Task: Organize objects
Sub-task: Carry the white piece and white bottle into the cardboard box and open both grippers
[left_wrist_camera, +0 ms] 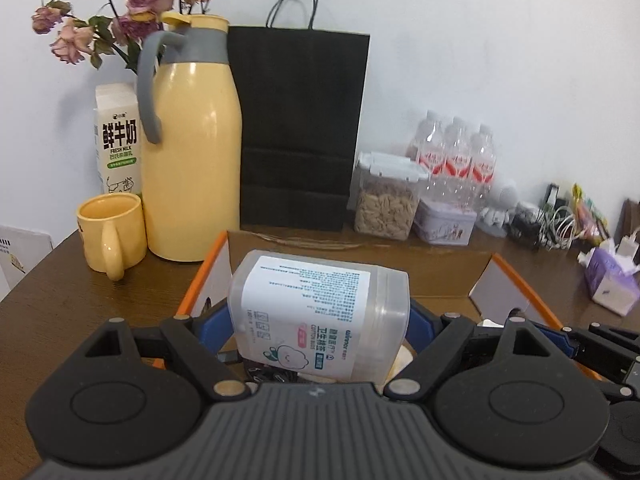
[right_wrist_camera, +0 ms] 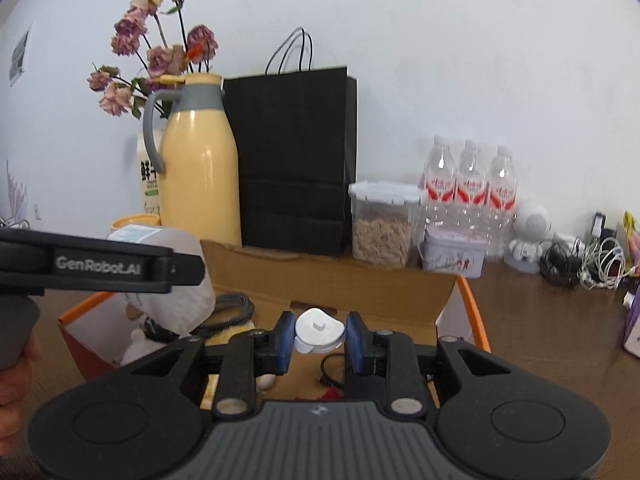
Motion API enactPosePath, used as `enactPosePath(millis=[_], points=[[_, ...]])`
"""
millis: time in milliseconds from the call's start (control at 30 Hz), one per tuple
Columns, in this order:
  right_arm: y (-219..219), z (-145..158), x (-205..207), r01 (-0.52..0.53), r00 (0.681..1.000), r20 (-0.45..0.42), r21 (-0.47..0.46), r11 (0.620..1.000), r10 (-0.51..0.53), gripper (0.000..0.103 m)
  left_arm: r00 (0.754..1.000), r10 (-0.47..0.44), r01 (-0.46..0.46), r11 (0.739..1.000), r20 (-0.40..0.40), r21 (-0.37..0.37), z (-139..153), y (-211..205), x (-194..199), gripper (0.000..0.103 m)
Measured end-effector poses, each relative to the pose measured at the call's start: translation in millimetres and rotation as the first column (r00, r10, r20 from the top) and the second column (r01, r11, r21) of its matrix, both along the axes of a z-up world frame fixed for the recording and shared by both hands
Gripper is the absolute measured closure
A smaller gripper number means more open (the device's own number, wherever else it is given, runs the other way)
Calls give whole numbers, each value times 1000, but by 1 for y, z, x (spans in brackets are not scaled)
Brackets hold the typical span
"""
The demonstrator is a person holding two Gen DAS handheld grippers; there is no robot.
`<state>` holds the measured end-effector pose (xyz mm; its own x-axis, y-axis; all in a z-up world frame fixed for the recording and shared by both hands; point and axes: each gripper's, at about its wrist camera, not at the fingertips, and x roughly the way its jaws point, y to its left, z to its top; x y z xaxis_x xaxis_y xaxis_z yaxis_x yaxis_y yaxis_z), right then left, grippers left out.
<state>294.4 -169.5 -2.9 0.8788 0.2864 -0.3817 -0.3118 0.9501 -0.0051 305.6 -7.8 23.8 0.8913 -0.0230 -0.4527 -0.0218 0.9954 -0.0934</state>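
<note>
Fingers of the left gripper [left_wrist_camera: 320, 330] clamp a clear cotton-bud tub [left_wrist_camera: 318, 316] lying sideways just above the open cardboard box [left_wrist_camera: 360, 256], while the right gripper [right_wrist_camera: 320, 338] pinches a small white cap-like piece [right_wrist_camera: 319, 330] over the same box. Doing this well probably means keeping both holds firm and lifting straight up past the box walls before swinging toward free counter [left_wrist_camera: 80, 312]. Best to steer the tub wide of the yellow mug [left_wrist_camera: 112, 232] and yellow jug [left_wrist_camera: 192, 184] standing close on the left, and to keep the two grippers apart.
</note>
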Motion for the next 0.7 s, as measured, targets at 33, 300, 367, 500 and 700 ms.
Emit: enactPosePath(millis=[33,300,367,500,700], points=[[0,-2,2,-2,1000,-7,1,1000,2,76,1000,1,-1,1000,-5,2,-1,-1,3,17],[2,-9,6,11,999,-36,-11,1000,-11,73,999,51,-51,997,3,53,-12,-8,11,0],[0,-10,6,22,999,-35,-7,1000,-22,46,997,64,-66,997,45,49,-10,-7,5,0],[-1,-8,1,54,999,1,-9,998,-54,11,995,74,-76,997,73,20,-7,-1,0,0],[-5,-6,-2,65,998,27,4,998,-65,0,993,88,-89,996,80,6,-5,2,-3,0]])
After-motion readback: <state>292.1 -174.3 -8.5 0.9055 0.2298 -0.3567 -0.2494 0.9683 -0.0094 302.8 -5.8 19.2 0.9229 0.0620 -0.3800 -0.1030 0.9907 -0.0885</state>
